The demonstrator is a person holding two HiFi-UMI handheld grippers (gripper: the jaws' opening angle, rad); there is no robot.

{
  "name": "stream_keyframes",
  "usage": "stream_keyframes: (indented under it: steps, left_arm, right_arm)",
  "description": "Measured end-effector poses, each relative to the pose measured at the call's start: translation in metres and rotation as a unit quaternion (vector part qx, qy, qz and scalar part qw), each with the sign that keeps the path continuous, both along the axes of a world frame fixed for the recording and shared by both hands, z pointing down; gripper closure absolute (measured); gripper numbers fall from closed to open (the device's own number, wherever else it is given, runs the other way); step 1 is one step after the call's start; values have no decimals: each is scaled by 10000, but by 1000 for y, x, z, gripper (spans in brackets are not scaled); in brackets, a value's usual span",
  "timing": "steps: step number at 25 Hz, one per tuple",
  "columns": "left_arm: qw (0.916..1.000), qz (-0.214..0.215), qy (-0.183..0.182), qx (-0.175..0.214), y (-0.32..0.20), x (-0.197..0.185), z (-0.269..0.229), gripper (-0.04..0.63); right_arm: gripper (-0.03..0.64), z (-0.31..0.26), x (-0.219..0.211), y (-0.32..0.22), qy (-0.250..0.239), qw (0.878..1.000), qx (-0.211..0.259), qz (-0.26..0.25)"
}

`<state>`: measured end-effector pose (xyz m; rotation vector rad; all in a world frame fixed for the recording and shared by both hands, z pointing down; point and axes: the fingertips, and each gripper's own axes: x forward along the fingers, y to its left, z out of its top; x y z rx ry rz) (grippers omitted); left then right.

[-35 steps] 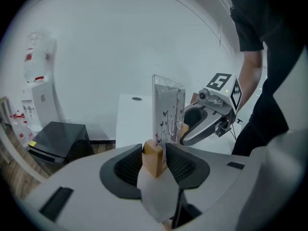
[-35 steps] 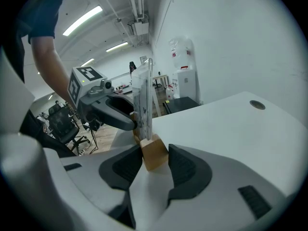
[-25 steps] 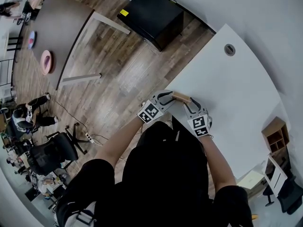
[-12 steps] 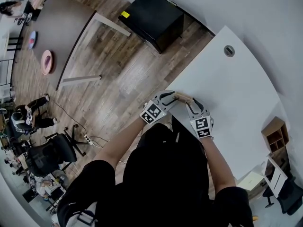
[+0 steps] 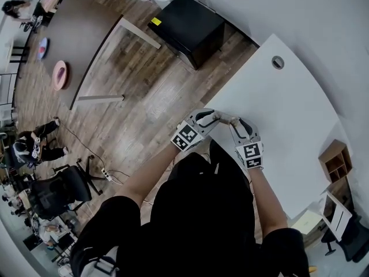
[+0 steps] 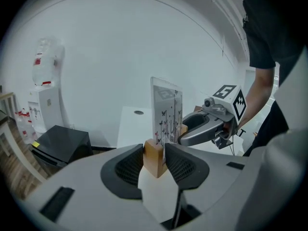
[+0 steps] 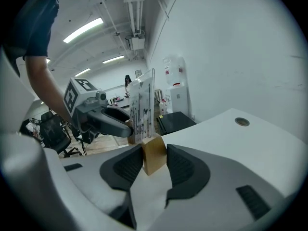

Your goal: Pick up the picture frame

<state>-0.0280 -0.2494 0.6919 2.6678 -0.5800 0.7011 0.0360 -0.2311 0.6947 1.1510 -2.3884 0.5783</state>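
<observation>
The picture frame (image 6: 166, 110) is a clear, glossy pane, glass or plastic I cannot tell, printed with small dark and red figures. Its base block (image 6: 154, 159), between the fingers, is pale wood, smooth and matt. The left gripper (image 6: 155, 163) has fingers (image 6: 86, 182) of smooth matt grey plastic, faced with black ribbed pads (image 6: 129, 167). Beyond the fingertips the table (image 6: 131, 126) is smooth matt white and the cabinet (image 6: 63, 141) black, faintly shiny.

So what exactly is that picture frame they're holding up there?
The picture frame is a clear upright pane printed with small dark butterflies and stems, standing in a light wooden base. The left gripper pinches one end of the base, and the right gripper is closing its jaws on the other end, at the near edge of the white table.
</observation>
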Motion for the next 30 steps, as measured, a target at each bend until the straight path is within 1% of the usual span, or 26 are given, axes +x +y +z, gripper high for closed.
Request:
stream_keyframes:
  steps: [6,12,20,24,30]
  left_arm:
    - [9999,56,136,78,14,-5,-26,454]
    - [9995,-39,189,235,42,-20,-56,454]
    - [9991,-121,254,329,102,-53,-87,454]
    - [9989,-225,280,309,135,-72,-99,454]
    - [9983,-374,293,326,178,-90,-107,454]
  right_arm:
    - [460,-24,-4,15,15,9997,223,-27]
    - [462,-55,-18,41,56,9989,464,-53]
    - [463,-88,-50,99,106,9983,553,-144]
    - [463,-100,-69,131,184,9977,599,-252]
    - [463,-113,-86,174,236,9974,618,-285]
